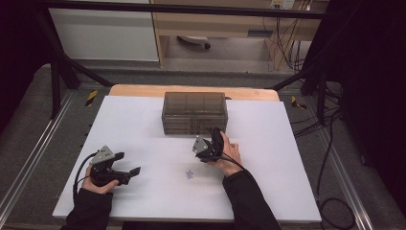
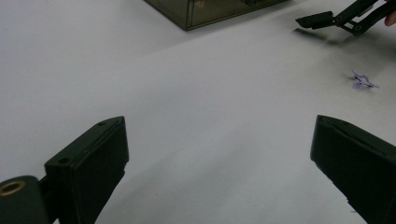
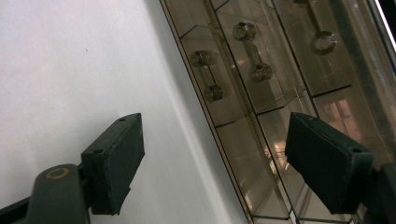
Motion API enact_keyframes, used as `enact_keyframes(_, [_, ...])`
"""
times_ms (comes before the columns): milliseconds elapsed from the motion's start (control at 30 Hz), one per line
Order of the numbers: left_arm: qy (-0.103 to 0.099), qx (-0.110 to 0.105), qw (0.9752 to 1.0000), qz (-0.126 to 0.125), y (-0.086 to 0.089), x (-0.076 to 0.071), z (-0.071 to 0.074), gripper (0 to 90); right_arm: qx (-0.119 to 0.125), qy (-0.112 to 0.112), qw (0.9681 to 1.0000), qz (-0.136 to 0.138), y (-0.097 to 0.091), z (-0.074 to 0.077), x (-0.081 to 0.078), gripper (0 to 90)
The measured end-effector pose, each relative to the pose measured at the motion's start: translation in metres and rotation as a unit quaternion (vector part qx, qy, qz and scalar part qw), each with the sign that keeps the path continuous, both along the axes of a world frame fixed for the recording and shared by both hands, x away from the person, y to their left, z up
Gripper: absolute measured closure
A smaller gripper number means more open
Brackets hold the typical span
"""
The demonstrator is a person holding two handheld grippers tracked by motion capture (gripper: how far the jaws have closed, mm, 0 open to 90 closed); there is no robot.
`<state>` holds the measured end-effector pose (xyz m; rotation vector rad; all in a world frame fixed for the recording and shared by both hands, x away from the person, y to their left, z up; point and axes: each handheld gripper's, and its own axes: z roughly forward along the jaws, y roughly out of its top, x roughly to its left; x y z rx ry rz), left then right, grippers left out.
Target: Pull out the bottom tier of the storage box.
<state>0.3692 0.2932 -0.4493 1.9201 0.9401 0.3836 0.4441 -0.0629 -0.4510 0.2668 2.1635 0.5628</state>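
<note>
A smoky see-through drawer box (image 1: 195,113) stands at the back middle of the white table sheet (image 1: 143,129). My right gripper (image 1: 215,132) hovers just in front of the box's right part, pointing at it, open with nothing between its jaws. In the right gripper view (image 3: 215,126) the drawer fronts (image 3: 280,70) run slantwise, each with a bar handle (image 3: 208,77). My left gripper (image 1: 127,164) rests at the near left, open and empty, also wide apart in its own view (image 2: 219,135). A small purple piece (image 1: 190,174) (image 2: 363,81) lies on the sheet between the hands.
The right gripper's fingers (image 2: 327,19) show at the top right of the left gripper view, near the box corner (image 2: 196,14). A wooden board edge (image 1: 143,90) lies behind the sheet. Black frame bars (image 1: 62,67) and cables (image 1: 330,143) flank the table.
</note>
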Motion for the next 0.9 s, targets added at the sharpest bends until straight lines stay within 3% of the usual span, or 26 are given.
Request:
enact_keyframes(233, [0.0, 0.0, 1.0, 0.0, 0.0, 0.0, 0.0, 3.6, -0.024, -0.029, 0.9993, 0.01, 0.003, -0.001, 0.0, 26.0])
enact_keyframes(533, [0.0, 0.001, 1.0, 0.0, 0.0, 0.0, 0.0, 3.6, -0.034, -0.041, 0.9985, 0.012, 0.004, -0.003, 0.0, 30.1])
enact_keyframes(900, [0.0, 0.001, 1.0, 0.0, 0.0, 0.0, 0.0, 3.6, -0.061, -0.071, 0.9953, 0.027, 0.012, -0.011, 0.0, 35.1])
